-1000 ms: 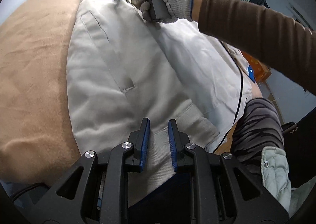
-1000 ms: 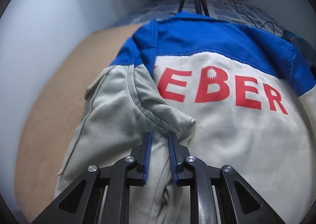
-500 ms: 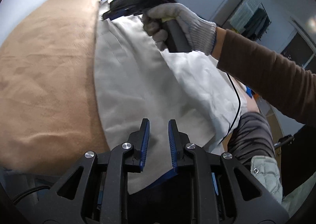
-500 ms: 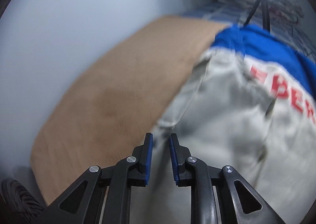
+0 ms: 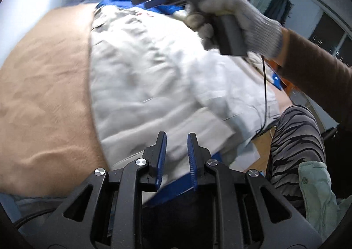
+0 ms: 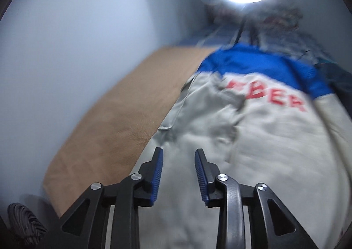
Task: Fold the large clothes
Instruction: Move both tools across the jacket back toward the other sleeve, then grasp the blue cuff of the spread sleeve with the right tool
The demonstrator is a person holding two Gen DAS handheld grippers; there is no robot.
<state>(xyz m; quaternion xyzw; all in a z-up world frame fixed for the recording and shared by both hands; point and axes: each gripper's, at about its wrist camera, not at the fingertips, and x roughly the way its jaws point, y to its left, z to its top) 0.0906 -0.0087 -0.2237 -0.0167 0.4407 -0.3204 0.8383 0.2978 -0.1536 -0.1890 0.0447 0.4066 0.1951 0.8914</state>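
Pinching the rumpled cotton jacket [image 5: 140, 77] hem, left gripper [image 5: 176, 150]; right gripper [image 6: 178, 167] spreading, empty.

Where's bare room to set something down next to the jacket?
Free: the tan blanket strip between the jacket and the pale wall. Crowded: the jacket's other side, with the gloved hand, black cable and striped trouser leg.
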